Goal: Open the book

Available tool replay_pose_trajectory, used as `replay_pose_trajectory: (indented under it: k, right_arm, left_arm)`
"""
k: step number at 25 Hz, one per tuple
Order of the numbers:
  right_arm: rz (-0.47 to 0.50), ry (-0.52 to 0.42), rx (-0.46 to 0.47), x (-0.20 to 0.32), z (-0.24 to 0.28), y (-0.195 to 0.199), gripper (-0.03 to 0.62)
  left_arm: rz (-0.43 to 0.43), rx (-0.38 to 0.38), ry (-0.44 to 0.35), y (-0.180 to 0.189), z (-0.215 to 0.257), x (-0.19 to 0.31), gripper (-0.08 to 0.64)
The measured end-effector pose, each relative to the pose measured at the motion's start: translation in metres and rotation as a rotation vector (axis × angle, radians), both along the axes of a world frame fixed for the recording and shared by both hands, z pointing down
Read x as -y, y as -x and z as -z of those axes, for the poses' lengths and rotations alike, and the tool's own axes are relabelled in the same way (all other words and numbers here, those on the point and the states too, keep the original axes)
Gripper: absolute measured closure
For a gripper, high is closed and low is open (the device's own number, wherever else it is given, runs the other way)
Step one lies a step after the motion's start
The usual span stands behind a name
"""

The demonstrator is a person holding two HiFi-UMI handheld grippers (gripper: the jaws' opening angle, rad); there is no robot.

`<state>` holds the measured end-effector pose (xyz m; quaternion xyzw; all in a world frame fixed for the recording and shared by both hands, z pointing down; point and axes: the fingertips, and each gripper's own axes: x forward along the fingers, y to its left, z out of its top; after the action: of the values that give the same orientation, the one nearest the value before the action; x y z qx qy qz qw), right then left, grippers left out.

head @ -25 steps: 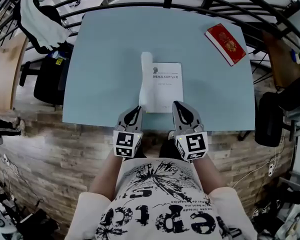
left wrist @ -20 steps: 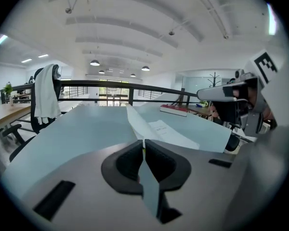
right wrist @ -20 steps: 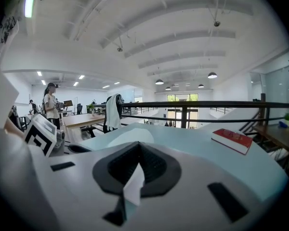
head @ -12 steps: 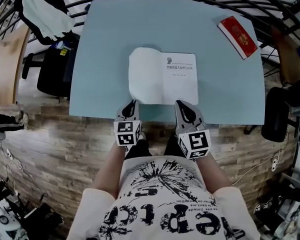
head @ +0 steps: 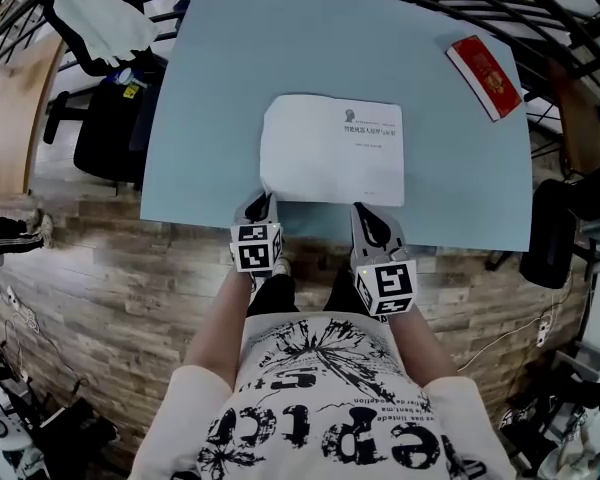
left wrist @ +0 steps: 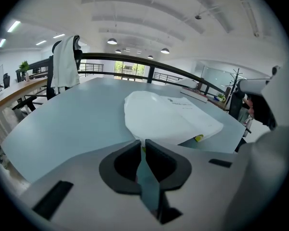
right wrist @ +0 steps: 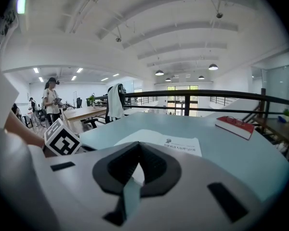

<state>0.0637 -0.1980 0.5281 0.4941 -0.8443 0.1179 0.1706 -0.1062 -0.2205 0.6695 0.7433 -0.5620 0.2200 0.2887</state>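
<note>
Two halves of the book (head: pixel 332 150) lie open on the worktop (head: pixel 210 78), and we judge the pages light and floppy, best pinched at a near corner; the left gripper (head: pixel 260 203) jaws are opening on nothing, the right gripper (head: pixel 366 215) jaws are pressed together.

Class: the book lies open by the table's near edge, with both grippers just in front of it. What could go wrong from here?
1. The left page arches up instead of lying flat. The left gripper has its jaws opening with nothing between them, so the page may flop back shut.
2. The book sits close to the near edge of the table. If a gripper caught it, it could be dragged off.
</note>
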Motion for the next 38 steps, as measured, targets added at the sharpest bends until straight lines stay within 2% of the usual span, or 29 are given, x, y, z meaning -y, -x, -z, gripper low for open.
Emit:
replay_pose_trajectory:
  k: [3, 6, 12, 18, 22, 27, 33, 38]
  right_arm:
    - [-0.001, -0.002, 0.003, -0.004, 0.000, 0.003, 0.581]
    - [-0.003, -0.010, 0.004, -0.008, 0.002, 0.006, 0.581]
    - [0.001, -0.035, 0.004, -0.010, 0.009, 0.011, 0.581]
    - [0.026, -0.103, 0.007, -0.001, 0.036, 0.013, 0.581]
    - [0.046, -0.163, 0.004, 0.004, 0.059, 0.012, 0.581]
    - [0.053, -0.249, 0.002, 0.010, 0.090, 0.006, 0.581]
    - [0.031, -0.368, 0.078, 0.022, 0.131, -0.018, 0.581]
    - [0.012, -0.395, 0.099, 0.032, 0.146, -0.041, 0.581]
  left_arm:
    - [-0.004, -0.017, 0.017, -0.002, 0.000, -0.002, 0.510]
    - [-0.005, -0.036, 0.027, 0.000, 0.001, -0.008, 0.432]
    - [-0.032, 0.051, -0.029, 0.015, 0.013, -0.015, 0.425]
    - [-0.048, 0.037, -0.185, 0.007, 0.071, -0.002, 0.428]
    - [-0.035, 0.011, -0.310, -0.001, 0.123, 0.008, 0.494]
    - [-0.050, -0.030, -0.459, -0.015, 0.188, 0.019, 0.522]
    - [-0.132, -0.055, -0.605, -0.046, 0.258, 0.025, 0.531]
    - [-0.223, -0.101, -0.685, -0.080, 0.293, 0.018, 0.537]
